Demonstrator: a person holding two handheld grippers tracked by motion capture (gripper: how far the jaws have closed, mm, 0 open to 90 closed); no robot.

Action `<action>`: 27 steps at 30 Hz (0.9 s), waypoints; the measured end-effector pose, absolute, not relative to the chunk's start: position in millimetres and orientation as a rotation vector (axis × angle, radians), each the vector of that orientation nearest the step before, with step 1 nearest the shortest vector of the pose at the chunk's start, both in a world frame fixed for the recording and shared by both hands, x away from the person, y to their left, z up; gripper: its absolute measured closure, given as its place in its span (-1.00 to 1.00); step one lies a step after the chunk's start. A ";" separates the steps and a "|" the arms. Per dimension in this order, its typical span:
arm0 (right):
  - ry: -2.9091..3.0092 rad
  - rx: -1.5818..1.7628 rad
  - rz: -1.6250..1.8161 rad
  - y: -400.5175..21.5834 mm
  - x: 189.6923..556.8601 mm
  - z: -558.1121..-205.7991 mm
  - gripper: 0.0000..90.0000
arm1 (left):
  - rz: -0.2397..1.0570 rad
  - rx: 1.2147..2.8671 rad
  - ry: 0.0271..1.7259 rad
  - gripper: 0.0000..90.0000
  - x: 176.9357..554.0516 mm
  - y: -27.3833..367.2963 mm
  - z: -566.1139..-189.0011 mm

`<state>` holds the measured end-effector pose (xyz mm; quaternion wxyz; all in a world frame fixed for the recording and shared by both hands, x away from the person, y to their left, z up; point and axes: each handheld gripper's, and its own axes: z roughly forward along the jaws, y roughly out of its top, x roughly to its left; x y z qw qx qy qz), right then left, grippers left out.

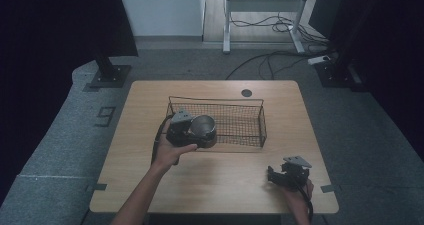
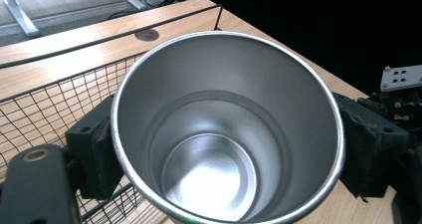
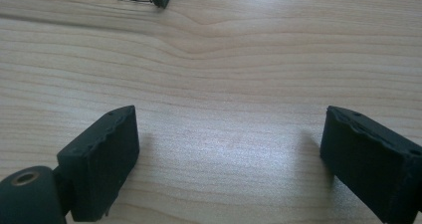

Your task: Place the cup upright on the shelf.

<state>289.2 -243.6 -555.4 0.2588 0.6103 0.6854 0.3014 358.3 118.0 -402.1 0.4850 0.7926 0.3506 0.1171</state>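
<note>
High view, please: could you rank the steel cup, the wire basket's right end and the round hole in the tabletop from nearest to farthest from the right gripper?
From the right gripper, at the table's near right:
1. Wire basket, right end, just up and left of it.
2. Steel cup, farther left, clamped in the left gripper at the basket's left end.
3. Round hole, near the table's far edge; barely beyond the cup, nearly too close to call.

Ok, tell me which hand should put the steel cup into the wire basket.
Left. The left gripper already clamps the steel cup at the wire basket's left end. The right gripper rests open on the table, apart from both.
</note>
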 end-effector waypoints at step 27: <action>1.852 1.655 0.816 -243.8 289.9 -555.5 -0.81 | 0.279 1.934 0.902 -0.67 390.7 117.3 -404.8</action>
